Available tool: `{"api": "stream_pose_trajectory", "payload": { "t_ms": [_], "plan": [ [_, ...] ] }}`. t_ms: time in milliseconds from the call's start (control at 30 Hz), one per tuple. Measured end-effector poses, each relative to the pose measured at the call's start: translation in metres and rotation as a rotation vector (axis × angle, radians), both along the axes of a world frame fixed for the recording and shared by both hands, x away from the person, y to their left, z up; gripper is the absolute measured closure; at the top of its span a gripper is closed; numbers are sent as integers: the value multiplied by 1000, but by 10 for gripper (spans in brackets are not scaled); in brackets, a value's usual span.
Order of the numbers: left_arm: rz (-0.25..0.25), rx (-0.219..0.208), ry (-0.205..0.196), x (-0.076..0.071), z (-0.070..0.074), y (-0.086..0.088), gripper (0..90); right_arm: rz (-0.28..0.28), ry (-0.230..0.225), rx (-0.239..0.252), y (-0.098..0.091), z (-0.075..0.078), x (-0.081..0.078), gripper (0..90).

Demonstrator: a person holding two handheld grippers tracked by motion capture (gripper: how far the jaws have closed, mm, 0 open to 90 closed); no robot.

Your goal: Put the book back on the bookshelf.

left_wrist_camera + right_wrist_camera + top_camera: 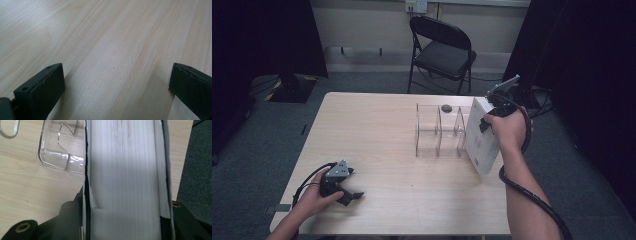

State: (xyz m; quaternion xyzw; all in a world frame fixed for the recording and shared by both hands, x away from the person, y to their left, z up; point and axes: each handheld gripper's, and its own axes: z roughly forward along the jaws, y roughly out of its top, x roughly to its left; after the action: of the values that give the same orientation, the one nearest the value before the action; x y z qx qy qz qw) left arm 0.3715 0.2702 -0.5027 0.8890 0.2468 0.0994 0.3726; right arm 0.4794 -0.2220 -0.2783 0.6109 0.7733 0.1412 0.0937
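White book [481,136]: thick, held tilted, its lower corner at or just above the table's [377,130] right edge, just beside the clear acrylic organizer [439,131]. In the right gripper view you look along the page edges [125,177], white covers on both sides.

Your right gripper [490,114] is clamped across the book's thickness near its upper end; both black jaws press against the covers, one on each side. Your right hand [509,129] wraps the handle, cable looping along your forearm.

Organizer: upright dividers, standing on the right half of the table. A small dark grey object [446,107] sits at its far side; what it is, you cannot tell.

Your left gripper [353,195] rests low at the near left corner of the table, jaws spread wide with bare wood between them, your left hand [319,197] around its body.

Beyond the table: a black folding chair [442,50] on grey carpet.
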Motion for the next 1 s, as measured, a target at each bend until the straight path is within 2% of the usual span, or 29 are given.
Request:
{"api": "stream_pose_trajectory", "payload": {
  "t_ms": [1000],
  "plan": [
    [-1, -1, 1, 0, 0, 0, 0, -59, -18, 18, 0, -1, 17, 523]
  ]
}}
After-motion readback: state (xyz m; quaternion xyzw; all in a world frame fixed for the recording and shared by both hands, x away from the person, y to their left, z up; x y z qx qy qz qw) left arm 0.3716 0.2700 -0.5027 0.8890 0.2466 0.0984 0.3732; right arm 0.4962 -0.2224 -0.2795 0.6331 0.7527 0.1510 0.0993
